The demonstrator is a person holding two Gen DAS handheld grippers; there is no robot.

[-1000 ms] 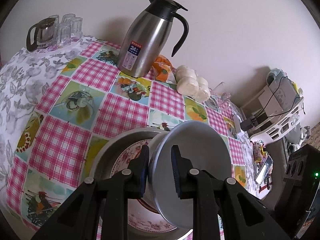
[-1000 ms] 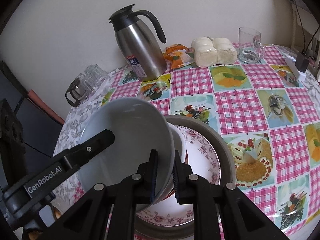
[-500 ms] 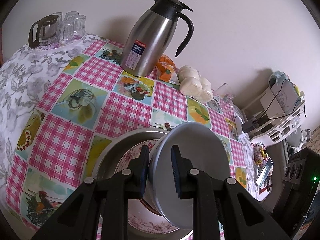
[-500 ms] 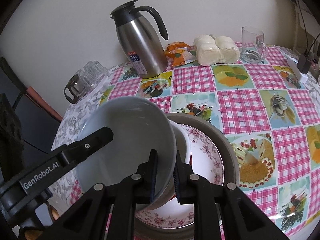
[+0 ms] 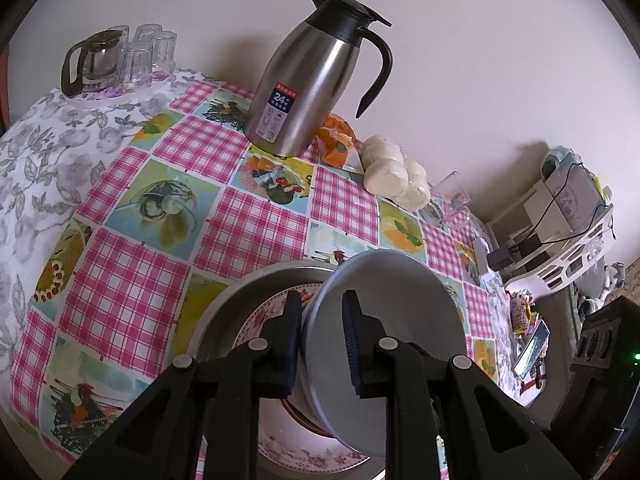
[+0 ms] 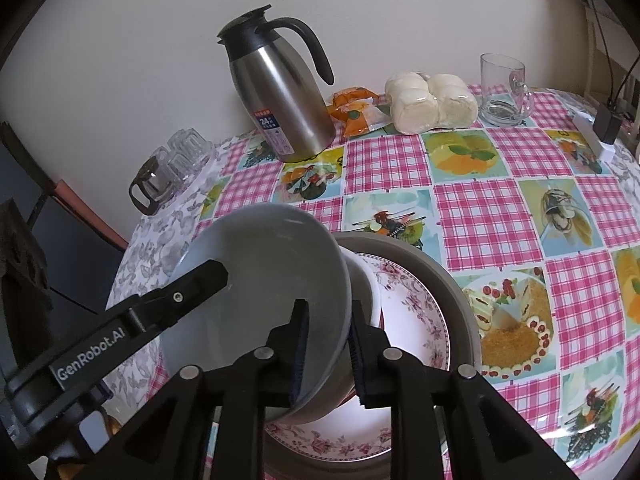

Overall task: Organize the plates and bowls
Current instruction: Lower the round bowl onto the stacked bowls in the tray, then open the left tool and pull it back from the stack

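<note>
Above the stacked dishes at the near edge of the table, we have the grey bowl (image 6: 264,292) tipped steeply on its side, its hollow turned to the left and its underside to the right. Our right gripper (image 6: 326,354) is closed nearly all the way on the bowl's rim, one pad inside and one outside, so the wall is pinched between them. Our left gripper (image 5: 320,338) bites the opposite rim in the same manner, jaws narrow with the bowl's edge between them; its finger (image 6: 184,292) reaches into the hollow in the right wrist view. We judge that two holds on opposite rims keep so tilted a bowl from swinging. Just behind it sits a smaller white bowl (image 6: 362,296), resting on the floral plate (image 6: 416,312), which lies inside the large grey plate (image 6: 456,292). Whether the grey bowl touches the white one we cannot tell. The checked tablecloth (image 6: 480,208) beyond is bare enough to set things down, while the steel jug (image 6: 280,92) and glass mug (image 6: 502,90) stand well apart at the wall.
</note>
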